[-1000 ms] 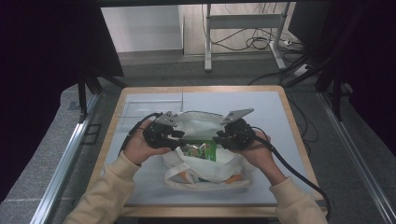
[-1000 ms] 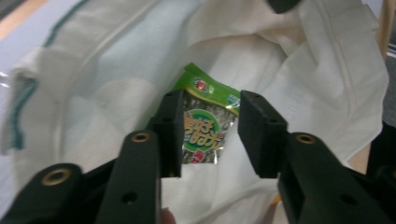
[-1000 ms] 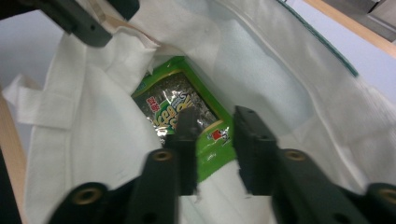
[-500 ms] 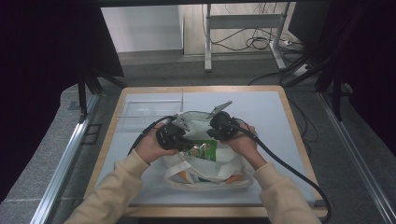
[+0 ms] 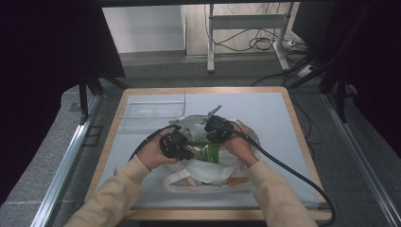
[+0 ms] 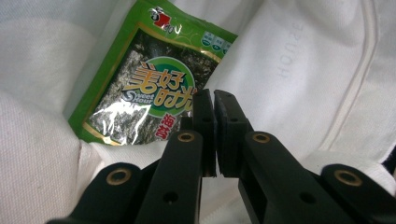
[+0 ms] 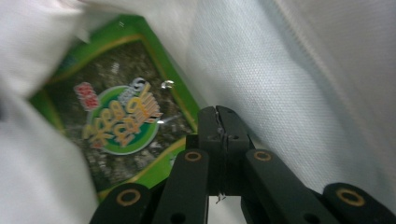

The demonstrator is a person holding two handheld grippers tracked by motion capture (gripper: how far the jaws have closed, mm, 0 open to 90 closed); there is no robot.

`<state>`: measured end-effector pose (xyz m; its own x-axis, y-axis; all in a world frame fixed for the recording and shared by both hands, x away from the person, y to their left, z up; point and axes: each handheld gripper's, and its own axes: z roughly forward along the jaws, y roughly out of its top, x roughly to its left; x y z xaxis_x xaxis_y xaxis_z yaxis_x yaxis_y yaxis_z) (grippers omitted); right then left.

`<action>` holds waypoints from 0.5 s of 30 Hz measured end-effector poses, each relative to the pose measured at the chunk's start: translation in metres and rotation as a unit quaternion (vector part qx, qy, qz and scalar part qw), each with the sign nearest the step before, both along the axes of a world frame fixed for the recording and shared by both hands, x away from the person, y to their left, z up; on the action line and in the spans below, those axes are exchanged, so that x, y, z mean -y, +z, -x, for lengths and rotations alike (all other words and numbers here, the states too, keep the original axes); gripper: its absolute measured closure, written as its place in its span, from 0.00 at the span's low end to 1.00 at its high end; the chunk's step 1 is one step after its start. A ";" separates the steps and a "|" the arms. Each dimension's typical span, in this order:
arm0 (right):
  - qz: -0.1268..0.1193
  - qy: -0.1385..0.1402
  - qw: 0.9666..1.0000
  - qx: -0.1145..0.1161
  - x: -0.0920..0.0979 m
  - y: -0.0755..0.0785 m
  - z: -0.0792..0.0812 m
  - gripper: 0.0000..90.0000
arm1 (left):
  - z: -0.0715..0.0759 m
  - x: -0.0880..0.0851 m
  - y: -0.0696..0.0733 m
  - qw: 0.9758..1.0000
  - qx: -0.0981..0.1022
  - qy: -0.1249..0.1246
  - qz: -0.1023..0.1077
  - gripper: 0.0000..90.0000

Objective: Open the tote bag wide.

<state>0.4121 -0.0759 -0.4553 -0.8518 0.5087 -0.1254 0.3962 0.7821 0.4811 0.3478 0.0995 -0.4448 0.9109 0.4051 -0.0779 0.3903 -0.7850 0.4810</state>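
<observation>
Two grippers: both are seen in the lower middle of the high view, held by a person's hands over a white cloth bag (image 5: 208, 174).
Left gripper (image 5: 176, 144): it is placed left of centre in the high view, at the bag's mouth. In the left gripper view (image 6: 208, 116) the jaws are brought together with a thin slit between the pads; they have just been closing, and nothing can be made out between them. White cloth lies behind and below them.
Right gripper (image 5: 218, 130): it is placed just right of the left one in the high view, the two near each other. In the right gripper view (image 7: 218, 126) the jaws are pressed fully together; they have just been closing, and whether a fold of cloth is pinched cannot be told.
Seaweed snack packet (image 5: 206, 152): a green packet is lodged inside the bag, between and just below the two grippers in the high view. It fills the upper left of the left gripper view (image 6: 149, 77), tilted, and the left half of the right gripper view (image 7: 116, 121), blurred, with cloth partly over its top.
Bag: it is spread on the grey table top (image 5: 265, 111), in the lower middle of the frame.
Clear plastic box (image 5: 152, 116): it is set at the table's upper left, apart from the bag.
</observation>
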 end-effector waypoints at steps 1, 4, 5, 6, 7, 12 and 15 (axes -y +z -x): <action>0.003 0.000 1.000 0.007 -0.001 -0.002 -0.002 0.99 | 0.000 0.000 0.000 1.000 -0.001 0.000 -0.002 0.98; 0.006 -0.010 1.000 0.019 -0.001 -0.005 -0.007 0.99 | -0.001 0.000 -0.001 1.000 -0.004 0.001 -0.006 0.98; 0.006 -0.014 1.000 0.022 -0.002 -0.005 -0.009 0.99 | -0.001 0.000 -0.002 1.000 -0.005 0.001 -0.007 0.98; 0.008 -0.017 0.999 0.026 -0.001 -0.006 -0.012 0.99 | -0.001 0.000 -0.002 1.000 -0.006 0.001 -0.009 0.98; 0.013 -0.021 0.999 0.029 -0.001 -0.007 -0.014 0.99 | -0.001 0.000 -0.002 1.000 -0.007 0.001 -0.010 0.98; 0.009 -0.043 0.999 0.030 0.003 -0.012 -0.029 0.99 | 0.000 -0.002 -0.005 1.000 -0.018 -0.002 -0.010 0.98; 0.006 -0.054 0.998 0.032 0.004 -0.015 -0.035 0.99 | 0.000 -0.004 -0.005 1.000 -0.023 -0.005 -0.007 0.98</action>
